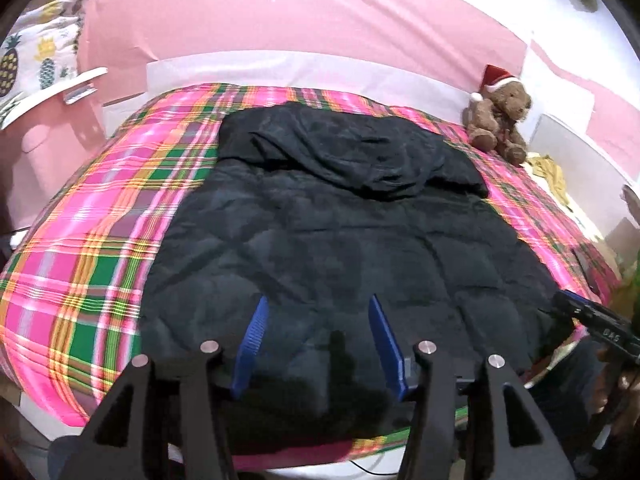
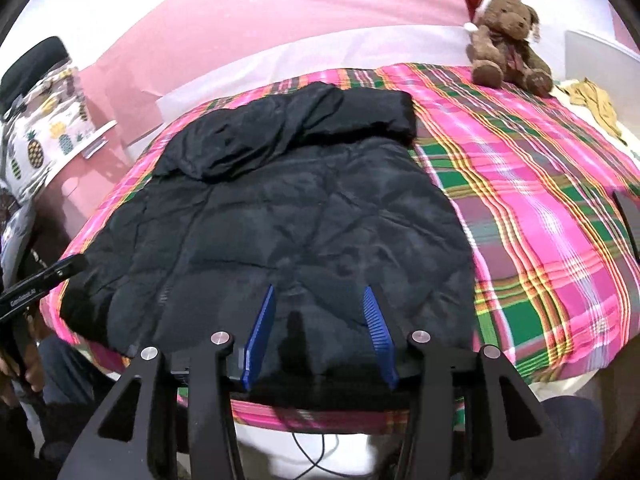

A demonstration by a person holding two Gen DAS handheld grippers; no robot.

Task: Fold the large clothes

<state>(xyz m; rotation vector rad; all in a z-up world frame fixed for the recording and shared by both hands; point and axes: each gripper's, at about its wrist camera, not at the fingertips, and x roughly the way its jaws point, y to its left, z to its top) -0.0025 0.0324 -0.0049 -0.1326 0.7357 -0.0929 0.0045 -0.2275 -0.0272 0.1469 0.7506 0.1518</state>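
Across the middle of the plaid bed (image 1: pixel 100 248) lies a black quilted jacket (image 1: pixel 340 240), its near hem hidden by shadow. Left claw (image 1: pixel 316 340) and right claw (image 2: pixel 320 332) hover parted over it, gripping nothing.

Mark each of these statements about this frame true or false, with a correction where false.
1. The black quilted jacket lies on the plaid bedspread. True.
2. The left hand-held gripper clamps the jacket's hem. False: its blue fingers stand apart above the fabric.
3. A teddy bear in a Santa hat sits on the bed's far right part. True.
4. The right hand-held gripper carries a sleeve. False: nothing is between its fingers.
5. The wall behind the bed is green. False: pink.
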